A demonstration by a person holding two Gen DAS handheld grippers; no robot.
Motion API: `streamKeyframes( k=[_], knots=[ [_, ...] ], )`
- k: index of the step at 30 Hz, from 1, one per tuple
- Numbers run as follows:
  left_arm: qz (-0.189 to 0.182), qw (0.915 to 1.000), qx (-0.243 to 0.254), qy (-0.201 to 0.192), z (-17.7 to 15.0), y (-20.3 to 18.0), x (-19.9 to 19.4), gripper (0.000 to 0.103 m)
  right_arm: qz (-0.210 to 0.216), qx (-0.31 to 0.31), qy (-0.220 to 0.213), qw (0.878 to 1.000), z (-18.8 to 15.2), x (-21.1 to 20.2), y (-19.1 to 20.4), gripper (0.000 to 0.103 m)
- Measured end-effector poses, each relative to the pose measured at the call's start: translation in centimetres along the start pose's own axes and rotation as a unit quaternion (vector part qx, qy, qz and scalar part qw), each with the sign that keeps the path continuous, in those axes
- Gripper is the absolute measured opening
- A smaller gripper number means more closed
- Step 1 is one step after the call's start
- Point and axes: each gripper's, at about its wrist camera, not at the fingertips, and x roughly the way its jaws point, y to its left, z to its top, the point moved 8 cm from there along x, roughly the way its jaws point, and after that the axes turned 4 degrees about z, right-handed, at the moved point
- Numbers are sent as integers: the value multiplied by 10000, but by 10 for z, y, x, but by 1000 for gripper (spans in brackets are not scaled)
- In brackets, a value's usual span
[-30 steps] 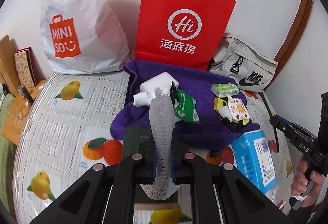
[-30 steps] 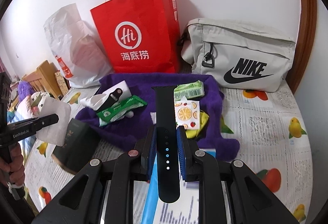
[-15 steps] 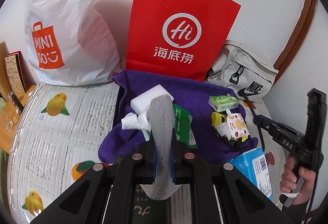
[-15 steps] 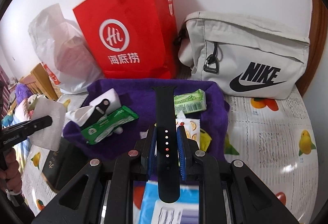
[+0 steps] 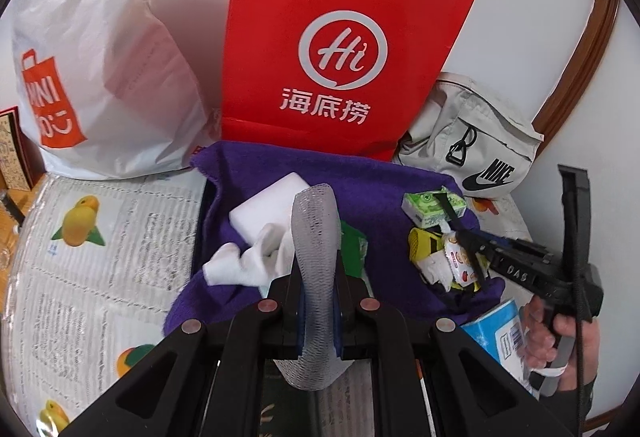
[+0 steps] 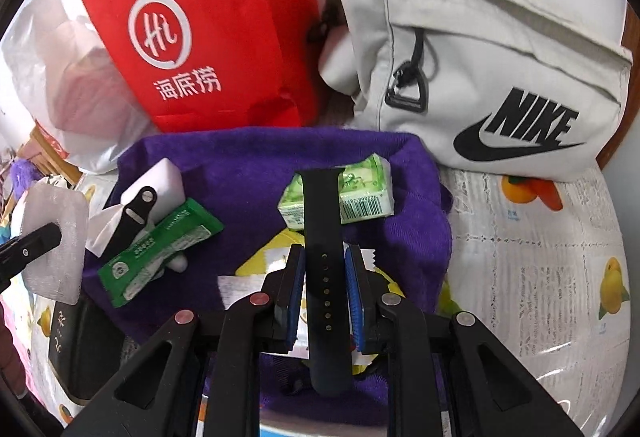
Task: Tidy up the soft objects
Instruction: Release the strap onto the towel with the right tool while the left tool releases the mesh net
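1. Soft objects lie heaped on a purple towel (image 6: 248, 161) spread over a counter with a fruit-print cover (image 6: 532, 249).
2. On the towel sit a white sponge block (image 5: 272, 205), a crumpled white cloth (image 5: 248, 261), a green wipes packet (image 6: 160, 249), a green tissue pack (image 6: 360, 193) and a yellow item under a fruit-print sachet (image 5: 456, 257).
3. Left hand-held gripper (image 5: 318, 311) is pressed tight on a grey mesh strip (image 5: 314, 237), which rises over the white cloth.
4. Right hand-held gripper (image 6: 326, 301) pinches a black watch strap (image 6: 324, 237); the strap's tip overlaps the tissue pack in the right wrist view.
5. Behind the towel stand a red paper bag (image 5: 344, 45), a white plastic shopping bag (image 5: 100, 57) and a pale Nike pouch (image 6: 480, 77), all against the wall.
6. A second black strap piece (image 6: 130, 221) rests on the sponge block and wipes packet.
7. A blue box (image 5: 496, 337) lies just beside the towel's near edge, by the person's hand (image 5: 560, 333).
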Motion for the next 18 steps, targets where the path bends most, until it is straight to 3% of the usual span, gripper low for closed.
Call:
streamKeyframes(
  k=[4,6,11,18],
  knots=[
    [-129,9999,57,92,2,-10,10,10,73,52,32,10000,0,2,-3,24],
    [-210,9996,88,156,3,-16,16,10,8,24,-49,10000,1,-2,-5,39],
    [-327,9990,118,290,4,-26,31,10,39,-31,-277,9996,2,-18,-4,50],
    [-496,9972,110,542,4,-40,58,10,-11,-118,-489,9987,-10,-38,-4,52]
  ],
)
